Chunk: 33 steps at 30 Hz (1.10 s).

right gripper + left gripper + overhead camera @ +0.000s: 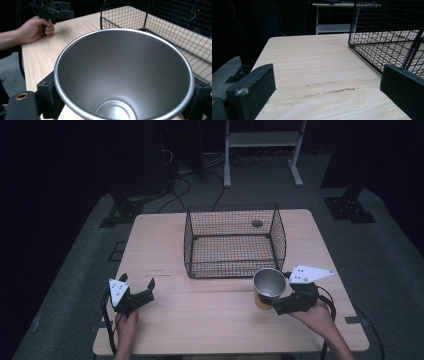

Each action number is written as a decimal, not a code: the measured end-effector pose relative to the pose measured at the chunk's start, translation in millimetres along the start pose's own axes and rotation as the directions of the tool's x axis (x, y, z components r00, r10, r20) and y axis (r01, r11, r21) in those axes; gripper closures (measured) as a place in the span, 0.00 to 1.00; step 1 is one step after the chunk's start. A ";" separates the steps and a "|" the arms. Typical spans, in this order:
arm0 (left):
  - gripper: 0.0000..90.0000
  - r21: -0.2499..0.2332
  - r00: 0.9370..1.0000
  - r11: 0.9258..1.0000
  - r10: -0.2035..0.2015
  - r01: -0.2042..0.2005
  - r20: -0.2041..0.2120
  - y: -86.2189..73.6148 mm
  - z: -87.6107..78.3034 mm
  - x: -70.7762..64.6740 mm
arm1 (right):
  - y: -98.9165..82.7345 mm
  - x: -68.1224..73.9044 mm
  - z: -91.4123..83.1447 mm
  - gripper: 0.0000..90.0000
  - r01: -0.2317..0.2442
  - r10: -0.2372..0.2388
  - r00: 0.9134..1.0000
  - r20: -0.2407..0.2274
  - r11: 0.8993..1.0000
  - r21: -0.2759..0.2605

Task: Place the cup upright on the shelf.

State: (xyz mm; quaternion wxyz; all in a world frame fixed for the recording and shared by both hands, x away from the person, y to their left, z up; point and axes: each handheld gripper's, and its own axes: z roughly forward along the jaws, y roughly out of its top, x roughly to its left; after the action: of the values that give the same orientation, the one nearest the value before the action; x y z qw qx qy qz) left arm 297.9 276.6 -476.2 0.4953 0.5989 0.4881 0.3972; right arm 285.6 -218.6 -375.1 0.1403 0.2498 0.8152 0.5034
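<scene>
1. One light wooden table [200, 320] carries one black wire basket [234, 241], standing upright at its middle.
2. One steel cup [268, 287] with a yellow outer wall stands just in front of the basket's near right corner.
3. The right gripper [278, 301] is clamped on the cup, one jaw on each side.
4. The left gripper [136, 285] rests at the near left of the table, jaws apart, holding nothing.
5. Two hands are in view, one on each gripper.
</scene>
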 end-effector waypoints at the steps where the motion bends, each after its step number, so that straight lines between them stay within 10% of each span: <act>1: 0.00 0.000 1.000 1.000 0.000 0.000 0.000 0.0 0.0 0.0 | 0.0 0.0 0.0 0.14 0.000 0.000 1.000 0.000 1.000 0.000; 33: 0.00 0.000 1.000 1.000 -0.003 0.003 0.003 0.1 0.5 0.1 | 116.1 -58.9 49.6 0.14 0.024 -0.022 0.997 -0.071 0.999 0.025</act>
State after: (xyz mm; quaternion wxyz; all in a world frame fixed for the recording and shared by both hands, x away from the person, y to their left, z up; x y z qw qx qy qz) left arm 298.4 276.6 -476.1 0.4967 0.5986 0.4885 0.3955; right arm 389.5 -171.0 -295.6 0.1137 0.2242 0.8290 0.4995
